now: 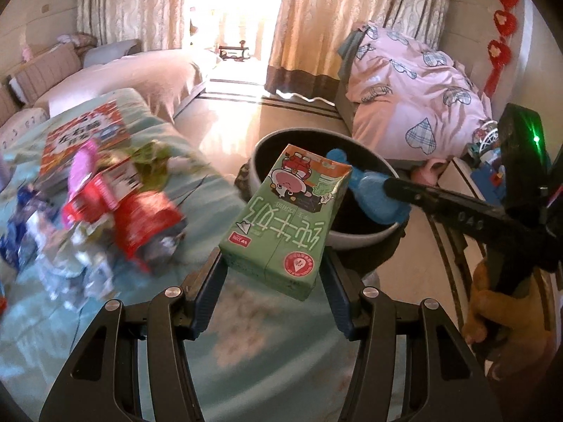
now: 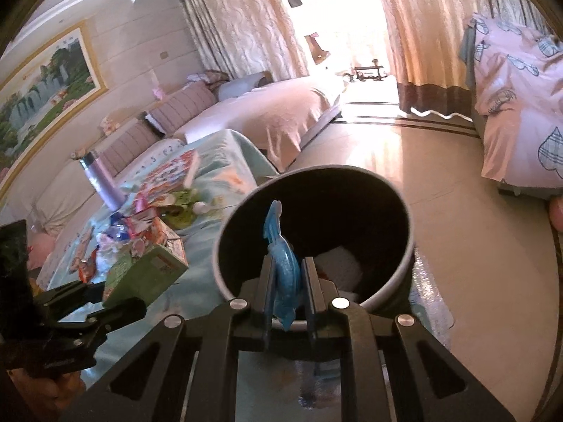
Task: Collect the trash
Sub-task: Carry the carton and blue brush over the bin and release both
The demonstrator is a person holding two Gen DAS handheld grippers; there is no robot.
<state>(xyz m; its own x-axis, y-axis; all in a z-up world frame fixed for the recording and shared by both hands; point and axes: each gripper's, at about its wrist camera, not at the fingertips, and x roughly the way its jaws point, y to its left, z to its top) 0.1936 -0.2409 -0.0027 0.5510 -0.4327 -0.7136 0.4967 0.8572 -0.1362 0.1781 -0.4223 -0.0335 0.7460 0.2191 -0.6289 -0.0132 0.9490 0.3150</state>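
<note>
My left gripper (image 1: 272, 263) is shut on a green milk carton (image 1: 286, 218) and holds it just in front of the dark round bin (image 1: 366, 237). The carton also shows in the right wrist view (image 2: 146, 267), left of the bin (image 2: 404, 211). My right gripper (image 2: 286, 270) is shut on a blue plastic wrapper (image 2: 281, 249) and holds it over the bin's near rim. In the left wrist view the wrapper (image 1: 373, 193) hangs over the bin. White trash (image 2: 337, 263) lies in the bin's bottom.
A pile of wrappers and packets (image 1: 116, 211) lies on the teal-covered table (image 1: 169, 140), with a box (image 2: 176, 168) and a purple bottle (image 2: 100, 179). A sofa (image 2: 267, 112) stands behind. A pink quilt (image 1: 411, 88) is at right. The tiled floor (image 2: 457, 183) surrounds the bin.
</note>
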